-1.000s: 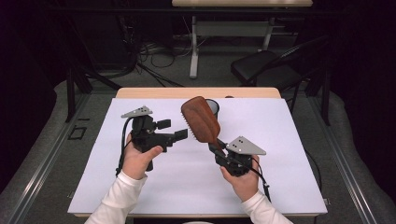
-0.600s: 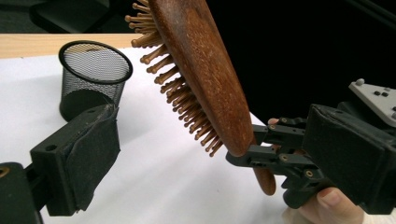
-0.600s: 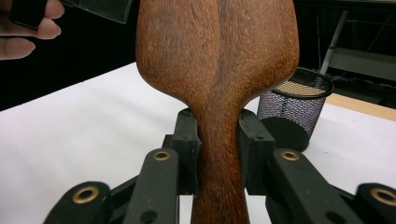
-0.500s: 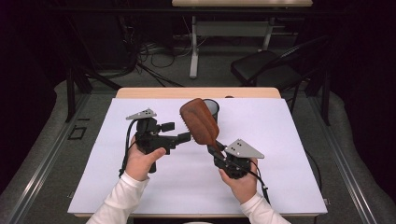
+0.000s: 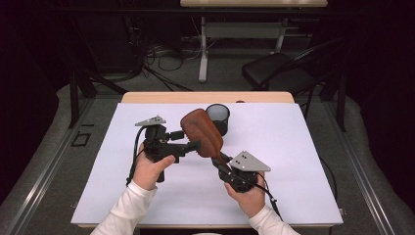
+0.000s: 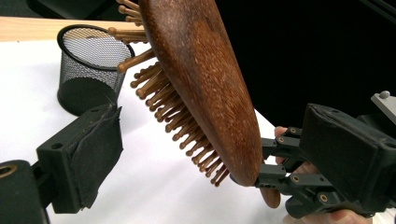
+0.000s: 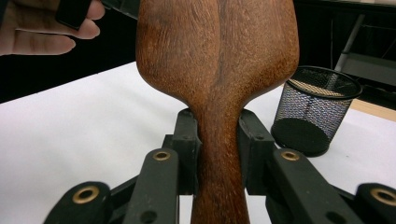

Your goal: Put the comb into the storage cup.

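Brown wood is what the right gripper (image 5: pixel 221 161) is clamping: the oval, peg-bristled hairbrush (image 5: pixel 201 132) by its handle, slanting toward the frame's upper left at centre. The left gripper (image 5: pixel 192 140), jaws spread and just narrowing, is flanking its head, nothing pinched.

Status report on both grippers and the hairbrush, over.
Right gripper shut on wooden hairbrush handle, brush raised. Left gripper open, jaws just closing around brush head, not gripping. Mesh cup close behind.
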### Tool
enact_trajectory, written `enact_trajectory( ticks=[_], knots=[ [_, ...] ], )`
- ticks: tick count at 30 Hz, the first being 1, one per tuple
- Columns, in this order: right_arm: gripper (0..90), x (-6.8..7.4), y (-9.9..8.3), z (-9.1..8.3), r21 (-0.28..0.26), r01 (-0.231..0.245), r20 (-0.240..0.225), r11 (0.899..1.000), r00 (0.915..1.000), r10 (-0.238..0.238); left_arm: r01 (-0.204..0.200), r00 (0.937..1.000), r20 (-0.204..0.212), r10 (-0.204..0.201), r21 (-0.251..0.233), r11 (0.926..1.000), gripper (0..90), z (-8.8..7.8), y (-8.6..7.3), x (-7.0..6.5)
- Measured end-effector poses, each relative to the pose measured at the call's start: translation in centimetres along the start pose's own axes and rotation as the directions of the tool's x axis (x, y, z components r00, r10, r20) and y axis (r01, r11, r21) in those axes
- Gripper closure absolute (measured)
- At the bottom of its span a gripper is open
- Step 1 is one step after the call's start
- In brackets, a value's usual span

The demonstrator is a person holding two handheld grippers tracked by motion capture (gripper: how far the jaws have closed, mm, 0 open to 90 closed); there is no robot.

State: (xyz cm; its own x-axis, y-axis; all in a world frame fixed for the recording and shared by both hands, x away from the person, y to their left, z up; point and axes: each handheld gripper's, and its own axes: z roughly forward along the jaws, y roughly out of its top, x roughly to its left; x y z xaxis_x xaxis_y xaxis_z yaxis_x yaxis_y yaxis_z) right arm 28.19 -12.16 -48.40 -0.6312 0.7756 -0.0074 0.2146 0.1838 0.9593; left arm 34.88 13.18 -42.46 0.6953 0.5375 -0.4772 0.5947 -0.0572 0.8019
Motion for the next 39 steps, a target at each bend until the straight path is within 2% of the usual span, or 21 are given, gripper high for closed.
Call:
enact_trajectory(
  ticks=[13, 21, 39],
  knots=[
    [71.9, 0.6, -0.1, 0.1, -0.002, 0.011, -0.014, 1.000, 0.9998, -0.011, 0.020, 0.9996, 0.019, -0.020, 0.004, 0.9998, 6.0, 0.2, -0.2, 0.2],
    [71.9, 0.7, -0.2, 0.1, -0.001, 0.010, -0.020, 1.000, 0.9998, -0.010, 0.032, 0.9987, 0.038, -0.033, 0.026, 0.9991, 6.0, 0.8, -0.5, 0.3],
    [71.8, 1.2, -0.4, 0.3, 0.001, 0.019, -0.031, 1.000, 0.9993, -0.019, 0.072, 0.9950, 0.067, -0.074, 0.034, 0.9968, 10.2, 1.1, -0.8, 0.8]
  ],
)
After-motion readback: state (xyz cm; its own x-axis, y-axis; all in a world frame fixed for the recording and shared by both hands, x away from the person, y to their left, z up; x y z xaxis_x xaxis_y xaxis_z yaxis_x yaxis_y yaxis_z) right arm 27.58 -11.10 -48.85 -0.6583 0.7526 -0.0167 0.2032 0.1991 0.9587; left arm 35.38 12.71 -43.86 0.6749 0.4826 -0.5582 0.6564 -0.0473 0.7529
